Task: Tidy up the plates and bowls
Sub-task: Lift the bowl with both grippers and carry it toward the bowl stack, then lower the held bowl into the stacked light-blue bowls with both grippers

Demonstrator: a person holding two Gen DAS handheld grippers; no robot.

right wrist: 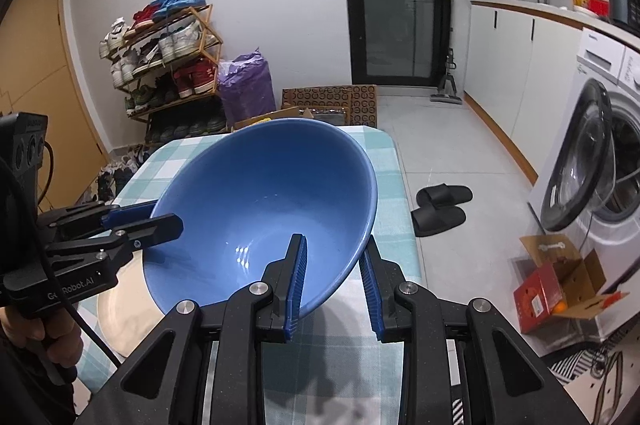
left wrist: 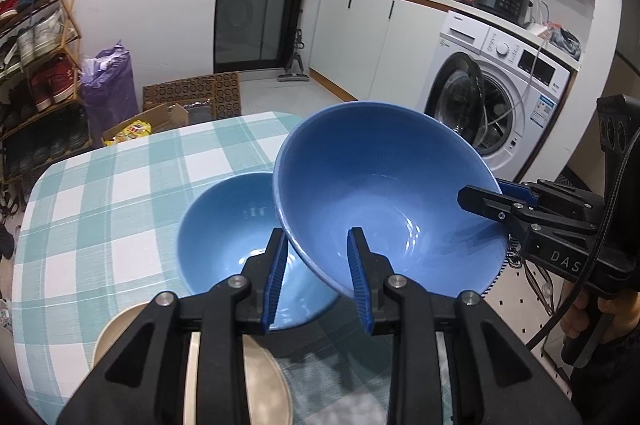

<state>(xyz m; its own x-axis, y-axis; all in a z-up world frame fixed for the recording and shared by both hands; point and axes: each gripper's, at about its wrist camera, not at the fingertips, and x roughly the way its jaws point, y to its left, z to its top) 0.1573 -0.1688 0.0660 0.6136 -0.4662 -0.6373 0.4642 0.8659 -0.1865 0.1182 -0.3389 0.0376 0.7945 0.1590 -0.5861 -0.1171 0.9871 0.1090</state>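
- Both grippers clamped one dark blue bowl [left wrist: 384, 193] by its rim, the left gripper [left wrist: 318, 279] on the near edge, the right gripper [right wrist: 334, 283] on the opposite edge.
- That bowl hung tilted, lifted clear above the checked tablecloth [left wrist: 120, 185].
- Under it sat a lighter blue bowl [left wrist: 224, 233] on the table.
- Beside that lay a beige plate [left wrist: 120, 329], partly hidden by the left gripper.

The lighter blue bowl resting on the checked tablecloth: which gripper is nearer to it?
Left. The left gripper, gripping the lifted dark blue bowl, hangs right above the lighter blue bowl. The right gripper grips the far rim, off to the side.
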